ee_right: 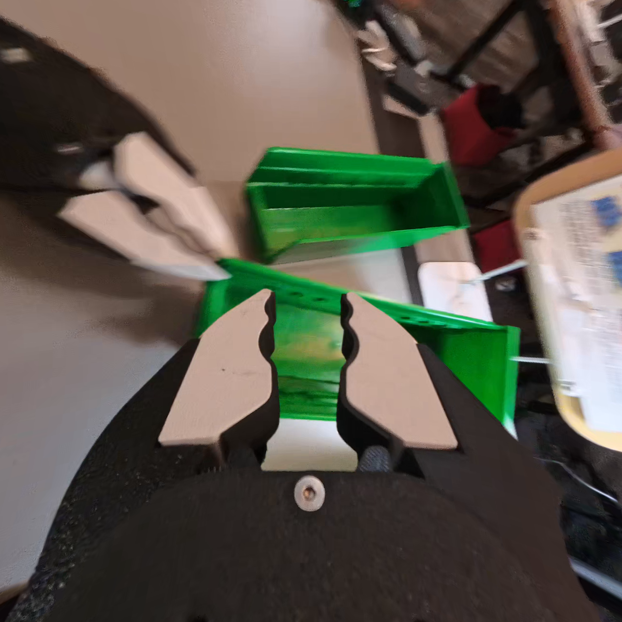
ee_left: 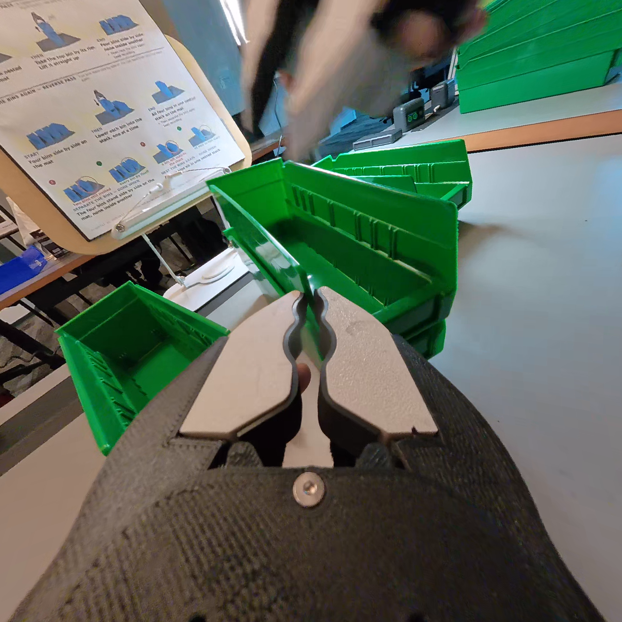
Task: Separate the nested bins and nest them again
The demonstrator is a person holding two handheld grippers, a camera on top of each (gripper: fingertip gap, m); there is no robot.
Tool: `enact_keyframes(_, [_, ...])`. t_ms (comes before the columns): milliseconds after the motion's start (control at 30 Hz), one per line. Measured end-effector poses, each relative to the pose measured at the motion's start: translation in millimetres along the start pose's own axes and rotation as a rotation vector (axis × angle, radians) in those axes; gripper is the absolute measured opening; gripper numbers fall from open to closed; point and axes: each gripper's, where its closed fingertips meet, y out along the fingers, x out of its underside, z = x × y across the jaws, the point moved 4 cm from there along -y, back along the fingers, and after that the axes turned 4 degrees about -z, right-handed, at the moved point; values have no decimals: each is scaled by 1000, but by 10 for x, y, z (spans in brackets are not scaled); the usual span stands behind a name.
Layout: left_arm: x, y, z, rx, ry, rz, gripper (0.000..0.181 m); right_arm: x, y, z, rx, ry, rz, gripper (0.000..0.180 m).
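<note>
Two claws are working the green bins on the pale tabletop (ee_left: 538,303). The left claw (ee_left: 310,303) is pinching the near wall of the long bin (ee_left: 353,242), fingers pressed tight on the thin rim; that bin is sitting tilted in a stack of others at twelve o'clock. A separate bin (ee_left: 134,353) is lying alone at nine o'clock, near the tabletop's edge. An instruction board (ee_left: 101,117) is standing at ten o'clock, and more green bins (ee_left: 538,67) are piling up at one o'clock. The right claw (ee_right: 308,299) is hovering spread wide over the long bin's (ee_right: 471,353) interior, gripping nothing. The view there is blurring heavily, with the separate bin (ee_right: 336,208) at twelve o'clock.
</note>
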Motion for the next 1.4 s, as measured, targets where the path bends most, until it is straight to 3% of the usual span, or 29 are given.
enact_keyframes(100, [-42, 9, 8, -10, 11, 7, 4, 189, 117, -646, 7, -99, -125, 46])
enact_keyframes(267, [-74, -2, 21, -23, -9, -3, 4, 420, 548, -1006, 86, -132, -321, 52])
enact_keyframes(367, [-61, -48, 32, -22, -25, -6, 4, 457, 718, -963, 157, -138, -374, 44])
enact_keyframes(500, [-9, -102, 19, -6, -75, -2, 4, 495, 809, -994, 69, -180, -419, 35])
enact_keyframes(633, [30, -235, 23, 39, -110, 14, 29, 573, 804, -942, 36, -285, -478, 31])
enact_keyframes(767, [169, -291, 36, 82, -148, -22, 39, 640, 786, -848, 19, -377, -495, 31])
enact_keyframes(1000, [311, -226, 121, 109, -126, -86, 40, 671, 681, -578, 77, -503, -541, 30])
enact_keyframes(1400, [424, -163, 71, 96, -147, -128, 38, 306, 494, -423, 89, -428, -439, 31])
